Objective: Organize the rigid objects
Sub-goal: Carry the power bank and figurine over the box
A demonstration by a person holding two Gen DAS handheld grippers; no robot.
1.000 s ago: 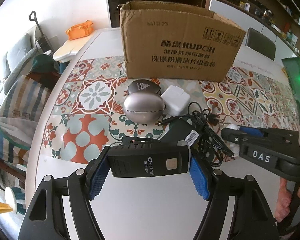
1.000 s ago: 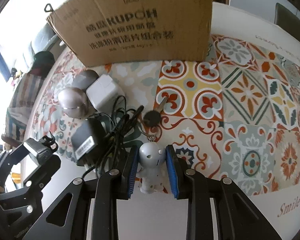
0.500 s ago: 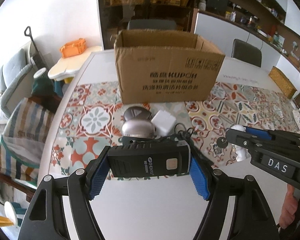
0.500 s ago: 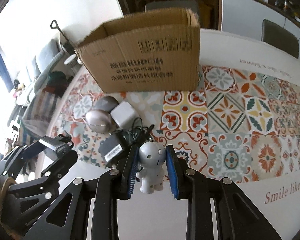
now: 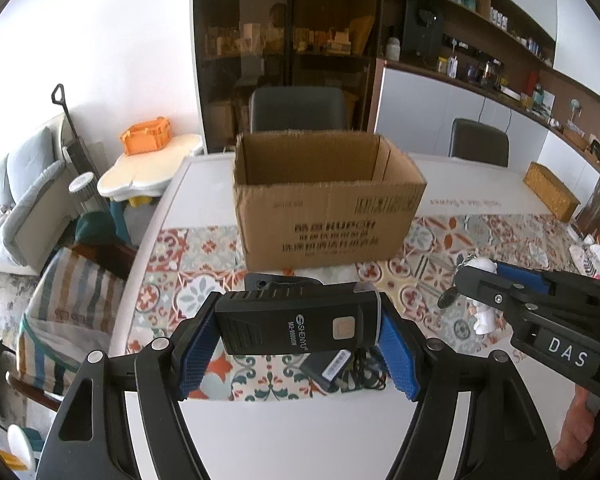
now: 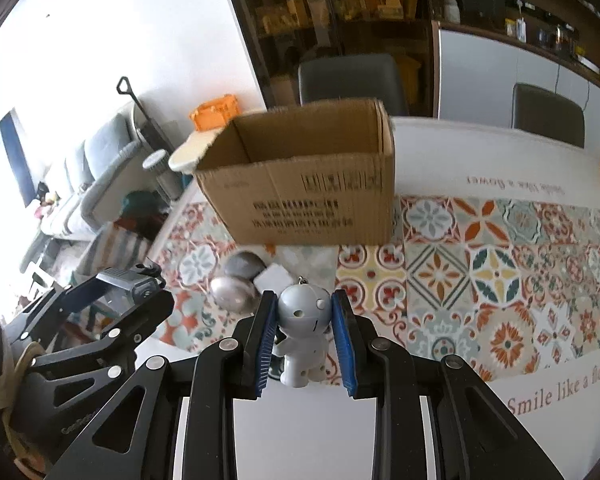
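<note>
Left gripper (image 5: 300,330) clamping rigid black SHENYU flashlight (image 5: 298,324) endwise; right gripper (image 6: 304,338) pinching light hard-plastic robot keychain figure (image 6: 304,336) by head, both hovering before cardboard box (image 5: 328,216).

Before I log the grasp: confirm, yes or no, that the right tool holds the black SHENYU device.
No: the right tool is clamped on the small grey robot figurine; the black SHENYU device sits in the left tool.

Behind table: two dark chairs (image 5: 298,110) (image 5: 479,142), glass-front cabinet (image 5: 284,36) w/ shelves. Left: orange crate (image 5: 145,135) on cream side table (image 5: 150,166), grey sofa (image 5: 16,196), striped fabric (image 5: 74,300), possibly over a chair
</note>
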